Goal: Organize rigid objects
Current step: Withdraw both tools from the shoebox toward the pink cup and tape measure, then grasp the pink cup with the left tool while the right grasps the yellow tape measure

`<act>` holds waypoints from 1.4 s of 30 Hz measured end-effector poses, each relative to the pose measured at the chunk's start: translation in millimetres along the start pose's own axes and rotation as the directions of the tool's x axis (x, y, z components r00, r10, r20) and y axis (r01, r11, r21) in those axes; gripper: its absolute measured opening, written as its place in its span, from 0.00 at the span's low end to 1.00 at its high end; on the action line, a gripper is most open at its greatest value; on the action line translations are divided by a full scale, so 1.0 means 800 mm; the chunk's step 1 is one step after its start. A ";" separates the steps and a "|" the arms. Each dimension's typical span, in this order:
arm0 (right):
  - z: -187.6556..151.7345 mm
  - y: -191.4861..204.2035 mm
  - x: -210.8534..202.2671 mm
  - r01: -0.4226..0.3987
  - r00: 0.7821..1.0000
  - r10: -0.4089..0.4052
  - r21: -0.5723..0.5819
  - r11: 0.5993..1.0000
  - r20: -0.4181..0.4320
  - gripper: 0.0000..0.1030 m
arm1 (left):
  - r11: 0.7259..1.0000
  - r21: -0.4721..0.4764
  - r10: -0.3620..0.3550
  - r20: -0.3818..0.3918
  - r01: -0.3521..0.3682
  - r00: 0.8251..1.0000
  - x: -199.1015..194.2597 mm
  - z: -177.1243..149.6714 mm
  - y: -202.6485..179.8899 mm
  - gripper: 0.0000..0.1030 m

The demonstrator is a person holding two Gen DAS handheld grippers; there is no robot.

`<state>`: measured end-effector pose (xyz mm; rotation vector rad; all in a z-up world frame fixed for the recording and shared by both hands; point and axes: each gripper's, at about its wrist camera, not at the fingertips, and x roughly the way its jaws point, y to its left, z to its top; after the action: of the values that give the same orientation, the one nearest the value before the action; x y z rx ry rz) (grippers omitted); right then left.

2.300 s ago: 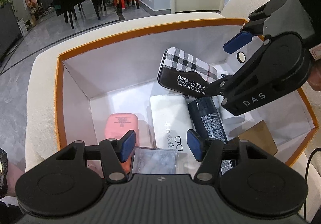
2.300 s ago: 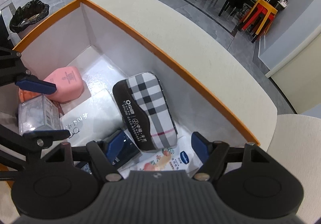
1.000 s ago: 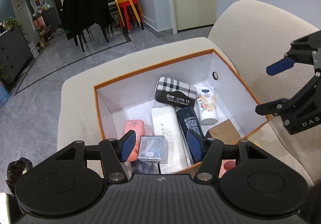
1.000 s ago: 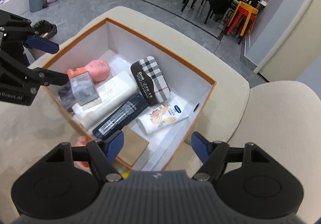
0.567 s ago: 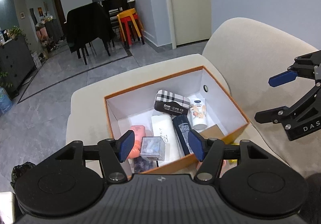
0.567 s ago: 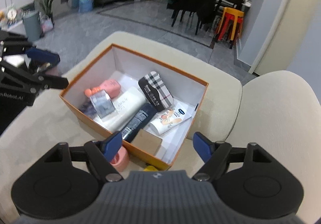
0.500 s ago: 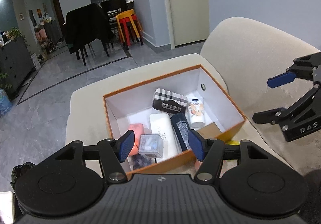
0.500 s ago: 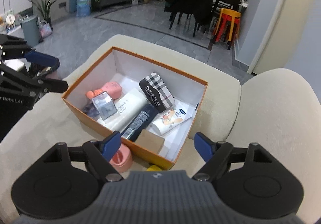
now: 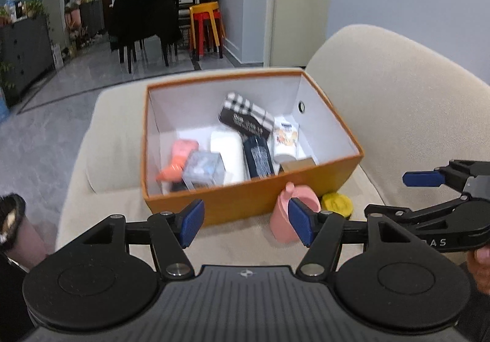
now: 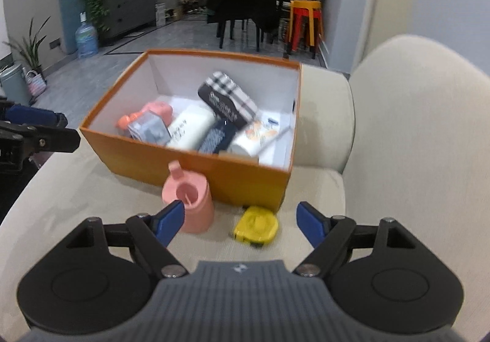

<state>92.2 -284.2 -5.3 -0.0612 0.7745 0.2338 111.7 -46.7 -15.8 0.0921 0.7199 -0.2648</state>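
Both grippers, left and right, have backed out of the box with fingers spread and empty, leaving the pink cup and yellow tape in front of it.

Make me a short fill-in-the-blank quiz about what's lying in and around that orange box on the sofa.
1. The plaid case lies ____ the orange box.
2. On the cushion in front of the box, beside the pink cup, lies a small ____ object.
3. Both the left gripper and the right gripper hold ____.
4. The box's inner walls are ____.

Missing words: inside; yellow; nothing; white
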 end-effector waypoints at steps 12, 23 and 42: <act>-0.049 -0.010 0.052 0.074 0.996 -0.079 0.142 0.987 0.027 0.77 | 0.999 -0.018 -0.047 -0.079 0.046 0.996 0.058 -0.056 -0.032 0.72; -0.071 -0.036 0.094 0.091 0.996 -0.080 0.292 0.952 -0.049 0.78 | 0.997 -0.024 -0.070 -0.083 0.068 0.994 0.108 -0.072 -0.049 0.72; -0.076 -0.057 0.117 0.138 0.990 -0.116 0.373 0.918 -0.080 0.77 | 0.996 -0.041 -0.075 0.028 0.076 0.997 0.161 -0.056 -0.057 0.64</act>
<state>125.6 -319.6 -115.5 0.2480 0.8573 -0.0445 163.5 -110.0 -134.2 0.0214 0.7029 -0.3228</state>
